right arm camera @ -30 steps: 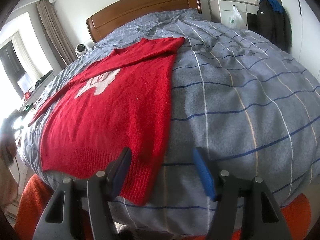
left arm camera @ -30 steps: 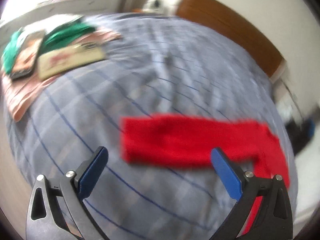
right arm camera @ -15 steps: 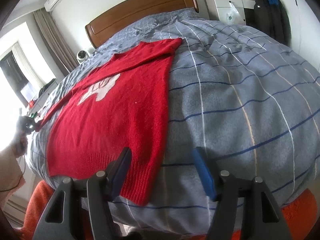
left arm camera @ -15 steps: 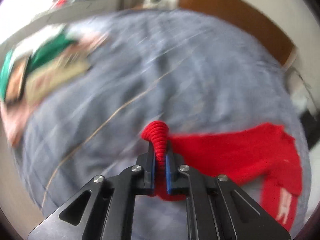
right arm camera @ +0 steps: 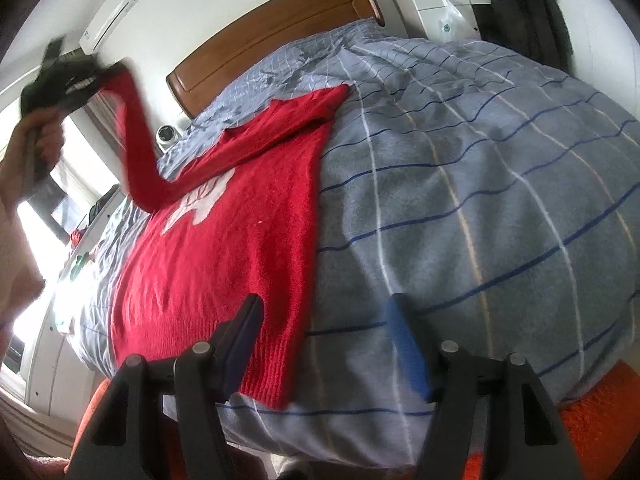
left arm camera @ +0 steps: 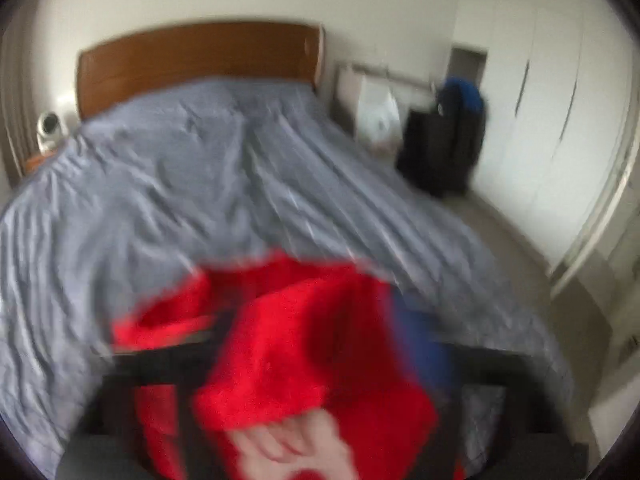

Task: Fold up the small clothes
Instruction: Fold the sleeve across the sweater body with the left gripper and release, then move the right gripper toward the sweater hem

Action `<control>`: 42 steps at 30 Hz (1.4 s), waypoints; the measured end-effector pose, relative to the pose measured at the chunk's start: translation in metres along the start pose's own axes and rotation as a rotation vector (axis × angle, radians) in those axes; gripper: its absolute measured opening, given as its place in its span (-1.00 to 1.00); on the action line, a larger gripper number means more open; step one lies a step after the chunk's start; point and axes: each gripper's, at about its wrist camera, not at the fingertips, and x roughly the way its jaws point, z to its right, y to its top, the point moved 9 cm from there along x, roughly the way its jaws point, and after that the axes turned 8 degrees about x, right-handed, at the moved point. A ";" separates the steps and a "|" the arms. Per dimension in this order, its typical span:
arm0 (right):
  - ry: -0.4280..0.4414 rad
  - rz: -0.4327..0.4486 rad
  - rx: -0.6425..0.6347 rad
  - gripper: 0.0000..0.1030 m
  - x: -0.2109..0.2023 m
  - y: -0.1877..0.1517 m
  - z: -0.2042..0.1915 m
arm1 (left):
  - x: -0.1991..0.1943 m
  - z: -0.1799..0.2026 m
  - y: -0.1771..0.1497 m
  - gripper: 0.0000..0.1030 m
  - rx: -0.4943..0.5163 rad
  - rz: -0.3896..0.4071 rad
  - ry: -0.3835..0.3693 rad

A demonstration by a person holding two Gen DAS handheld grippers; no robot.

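Since the earlier frames the left tongs have swung up from the left edge of the bed, where they had pinched the cuff of the red sweater, and now hang high above its left side, with the left sleeve drawn up after them in a long steep band. Their jaws are opening at this moment; in the blurred left wrist view the red sleeve bunches between the spread blue pads, and whether the pads still press on it cannot be told for sure. A hand grips the handle of these tongs at the far left of the right wrist view. The sweater's body lies flat on the left half of the blue-grey checked bedcover, white motif upward, collar toward the wooden headboard and ribbed hem at the near edge; its right sleeve is folded across the top near the collar. The right tongs hover low at the near edge of the bed, jaws partly apart and holding nothing, the left pad over the hem's right corner and the right pad over bare cover. Far right stand a white cabinet and a dark jacket.
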 end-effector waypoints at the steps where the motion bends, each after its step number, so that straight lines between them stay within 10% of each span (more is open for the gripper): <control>1: -0.003 0.007 0.004 0.24 -0.002 0.001 0.002 | 0.011 0.016 -0.026 0.91 -0.002 -0.020 -0.015; 7: -0.022 0.045 0.031 0.28 -0.017 0.004 0.017 | 0.007 0.048 -0.173 0.89 0.057 -0.201 -0.121; 14: -0.030 0.038 0.064 0.29 -0.015 0.007 0.029 | -0.072 -0.029 -0.272 0.89 -0.017 -0.246 0.079; 23: -0.033 0.049 -0.085 0.29 -0.020 0.002 -0.018 | -0.115 -0.070 -0.287 0.90 -0.115 -0.200 0.288; 42: -0.054 0.116 -0.177 0.29 -0.072 -0.013 -0.047 | -0.150 -0.061 -0.279 0.90 -0.077 -0.152 0.318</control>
